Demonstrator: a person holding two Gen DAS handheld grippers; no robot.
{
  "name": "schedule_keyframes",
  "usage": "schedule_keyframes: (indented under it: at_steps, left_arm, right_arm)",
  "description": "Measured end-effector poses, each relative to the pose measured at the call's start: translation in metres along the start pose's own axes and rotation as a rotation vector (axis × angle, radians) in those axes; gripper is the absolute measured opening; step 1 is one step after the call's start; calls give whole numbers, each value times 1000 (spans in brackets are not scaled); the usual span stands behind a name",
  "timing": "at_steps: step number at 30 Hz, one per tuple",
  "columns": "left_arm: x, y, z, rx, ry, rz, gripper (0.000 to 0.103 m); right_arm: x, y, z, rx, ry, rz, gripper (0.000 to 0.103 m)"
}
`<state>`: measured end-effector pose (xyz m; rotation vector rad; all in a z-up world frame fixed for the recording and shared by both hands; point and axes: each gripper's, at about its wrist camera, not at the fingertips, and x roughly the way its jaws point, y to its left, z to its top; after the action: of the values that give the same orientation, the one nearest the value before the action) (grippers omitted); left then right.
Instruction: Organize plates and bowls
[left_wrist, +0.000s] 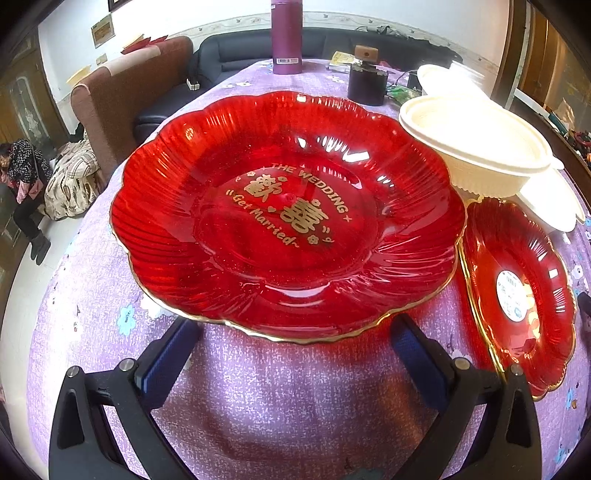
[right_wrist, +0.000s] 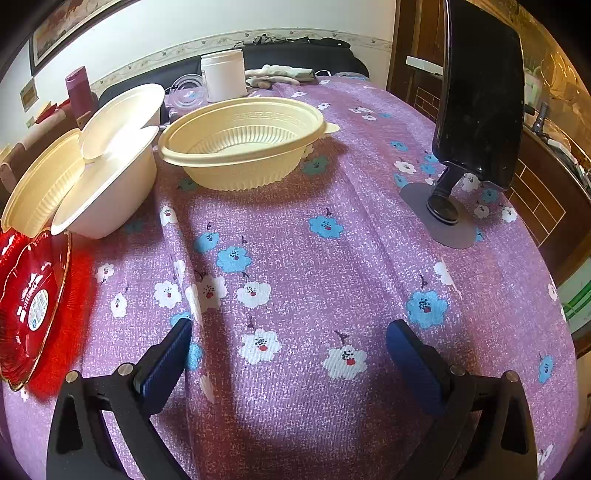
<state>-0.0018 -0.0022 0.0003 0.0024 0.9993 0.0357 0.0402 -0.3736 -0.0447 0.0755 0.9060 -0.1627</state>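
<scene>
A large red scalloped plate (left_wrist: 288, 218) with gold lettering lies on the purple cloth, just beyond my open, empty left gripper (left_wrist: 295, 332). A smaller red plate (left_wrist: 517, 295) with a white sticker lies to its right; it also shows in the right wrist view (right_wrist: 33, 302). A cream ribbed bowl (left_wrist: 476, 147) sits behind it, with white bowls further back. In the right wrist view a cream ribbed bowl (right_wrist: 243, 140) stands ahead, and white bowls (right_wrist: 110, 177) lean against another cream bowl (right_wrist: 40, 184) at left. My right gripper (right_wrist: 288, 339) is open and empty above the cloth.
A purple flask (left_wrist: 286, 37) and a dark jar (left_wrist: 367, 81) stand at the table's far side. A white canister (right_wrist: 224, 75) stands far back. A black stand on a grey base (right_wrist: 476, 110) rises at right. A sofa and brown chair (left_wrist: 122, 99) lie beyond the table.
</scene>
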Motion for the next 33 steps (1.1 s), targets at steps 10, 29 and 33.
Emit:
schedule_keyframes:
  at_steps: [10, 29, 33]
  left_arm:
    - [-14, 7, -12, 17, 48, -30, 103]
    - [-82, 80, -11, -34, -56, -77, 103]
    - [-85, 87, -2, -24, -60, -79, 103]
  right_arm:
    - [-14, -4, -12, -69, 58, 132, 102]
    - [-103, 90, 11, -145, 42, 671, 98]
    - [-99, 133, 21, -195, 86, 726, 75]
